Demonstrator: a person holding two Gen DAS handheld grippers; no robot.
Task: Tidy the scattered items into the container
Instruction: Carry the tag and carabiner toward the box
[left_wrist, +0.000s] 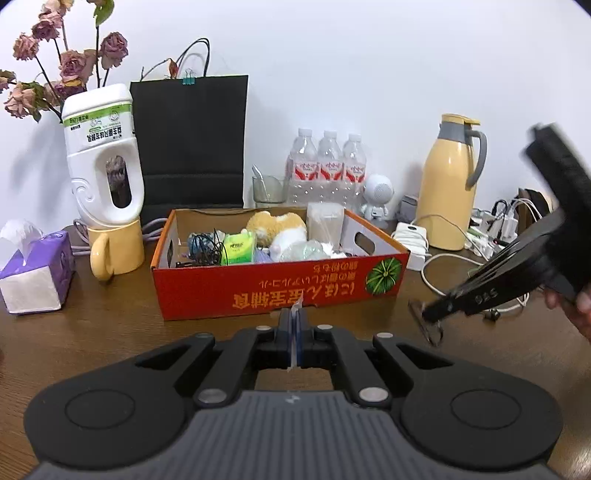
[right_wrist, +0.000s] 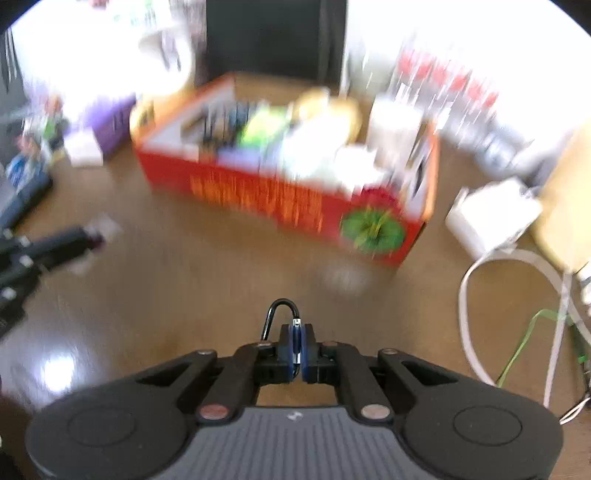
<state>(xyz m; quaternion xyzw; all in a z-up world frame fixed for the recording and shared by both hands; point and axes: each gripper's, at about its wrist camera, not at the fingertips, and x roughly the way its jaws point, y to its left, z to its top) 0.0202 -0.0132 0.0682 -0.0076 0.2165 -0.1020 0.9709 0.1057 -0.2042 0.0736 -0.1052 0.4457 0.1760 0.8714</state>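
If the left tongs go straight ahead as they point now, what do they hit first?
Most likely the red front wall of the box. The left tongs, shut on a thin clear packet, point at its lower middle, with only bare table between. Depth is hard to judge through the fisheye.

A plain white wall (left_wrist: 369, 55) rises behind a brown wood-grain surface (left_wrist: 110, 325). Against the wall stand a black paper bag (left_wrist: 190, 140), dried roses (left_wrist: 70, 62) and a yellow thermos jug (left_wrist: 448, 181). Light is soft and even, with a bright glare patch on the surface in the blurred right wrist view.
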